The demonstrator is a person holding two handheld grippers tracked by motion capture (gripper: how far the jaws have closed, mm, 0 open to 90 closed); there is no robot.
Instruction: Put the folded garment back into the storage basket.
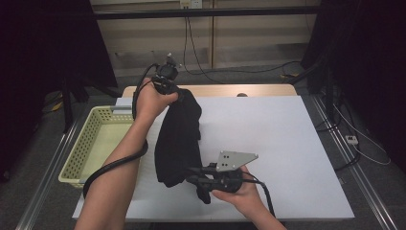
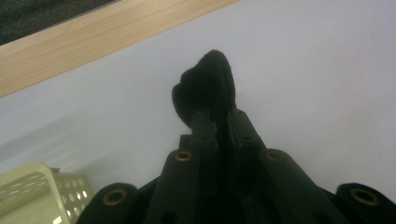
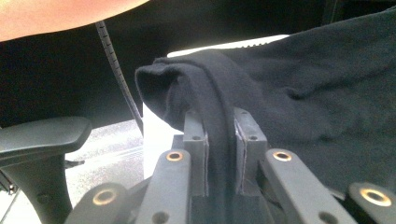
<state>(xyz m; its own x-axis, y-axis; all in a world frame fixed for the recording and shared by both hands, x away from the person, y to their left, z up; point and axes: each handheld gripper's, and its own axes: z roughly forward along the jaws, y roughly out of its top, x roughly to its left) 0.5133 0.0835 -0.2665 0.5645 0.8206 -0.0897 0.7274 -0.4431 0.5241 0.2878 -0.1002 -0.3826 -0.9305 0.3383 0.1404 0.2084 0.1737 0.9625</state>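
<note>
I am working over a white rectangular board [image 1: 268,139] that lies on a light wooden tabletop [image 1: 210,90], whose far edge shows as a strip beyond the board. Past that strip I see a pale panelled wall [image 1: 239,33] with black cables [image 1: 191,43] hanging down to a grey floor, and dark curtains hang on either side of the board. More cables and a white plug strip [image 1: 352,139] lie on the floor to the right of the board.

Just off the board's left edge stands a pale yellow-green perforated plastic basket [image 1: 79,153]. What I can see of its inside holds nothing; my left forearm covers part of it.

The black fabric garment [image 1: 179,139] hangs over the left part of the board, stretched between my two tools. My left gripper [image 1: 179,96] is raised above the board's far left corner, and its jaws are pressed together on a bunched fold at the upper end of the cloth, which pokes out past the tips in the left gripper view [image 2: 205,84]. My right gripper [image 1: 194,176], with its grey three-cornered plate on top, sits low near the board's near edge, its jaws clamped on a folded edge at the garment's lower end [image 3: 205,88].
</note>
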